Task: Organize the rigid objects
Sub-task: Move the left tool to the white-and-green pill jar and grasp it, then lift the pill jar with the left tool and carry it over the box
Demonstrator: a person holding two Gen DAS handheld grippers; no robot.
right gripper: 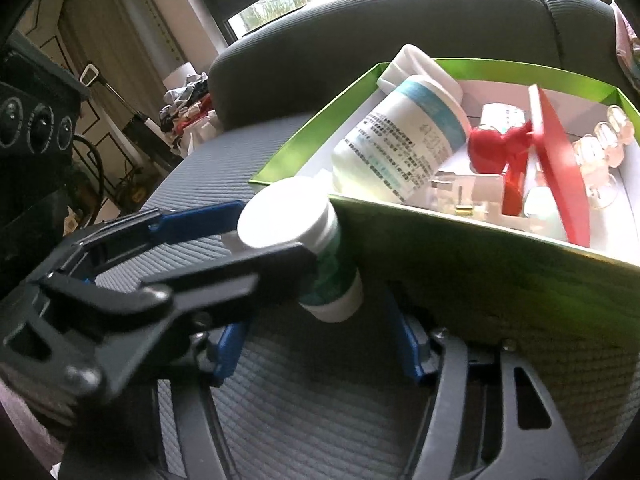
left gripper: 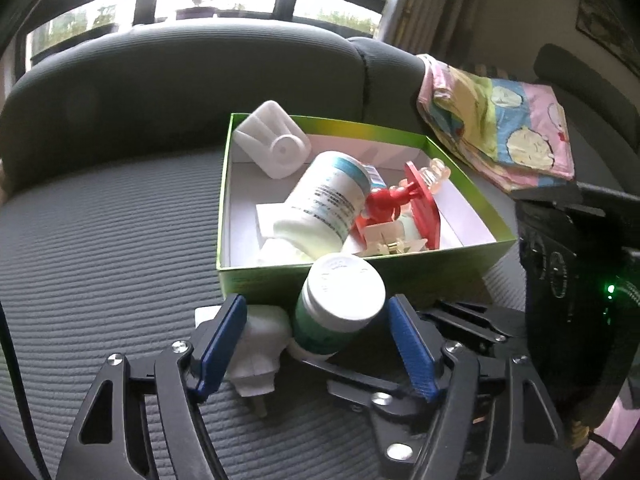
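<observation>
Tightly against the green box [left gripper: 400, 276] wall, spread left jaws flank the green bottle [left gripper: 336, 308]; right unclear.

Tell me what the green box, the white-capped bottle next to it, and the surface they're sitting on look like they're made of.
Green box: likely glossy printed cardboard, judging by its thin straight walls, plain white inside and sheen outside.
White-capped bottle: probably plastic; smooth, slightly shiny cap, green printed label round the body.
Seat cushion: woven grey fabric, matte, with fine ribbed lines running across it.
</observation>
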